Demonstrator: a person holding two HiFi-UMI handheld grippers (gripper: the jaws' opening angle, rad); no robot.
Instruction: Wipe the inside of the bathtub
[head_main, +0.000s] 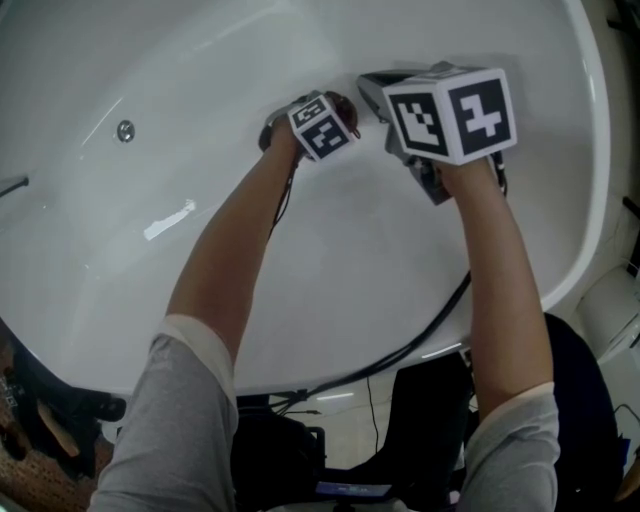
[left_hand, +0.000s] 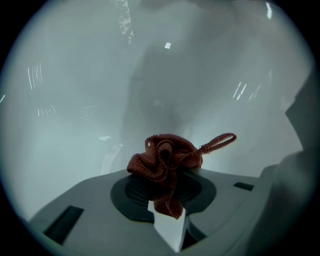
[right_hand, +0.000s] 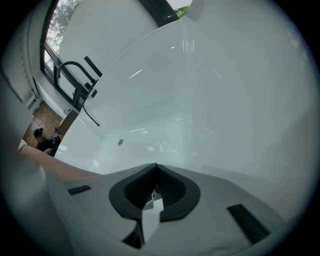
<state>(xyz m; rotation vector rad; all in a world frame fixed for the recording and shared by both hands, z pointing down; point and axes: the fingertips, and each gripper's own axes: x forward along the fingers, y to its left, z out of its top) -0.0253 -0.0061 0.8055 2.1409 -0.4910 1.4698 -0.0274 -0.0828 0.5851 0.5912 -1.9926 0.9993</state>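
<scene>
reaching down into the white bathtub, both claws are held over its curved inner wall. the left claw is clamped on a crumpled dark red cloth. the cloth's bunched folds stand out past the jaw tips, and a small loop sticks out to the right. in the head view the cloth is seen just beyond the left claw's marker cube, close against the tub's pale surface; whether it touches cannot be told. the right claw is held just beside the left one, its jaws brought together with nothing between them, pointing along the tub wall. its marker cube sits nearer the head camera than the left one. a small round metal fitting is set in the tub wall, well apart from both claws. a black faucet is seen at the tub's far rim in the right gripper view. a black cable is draped over the near rim.
</scene>
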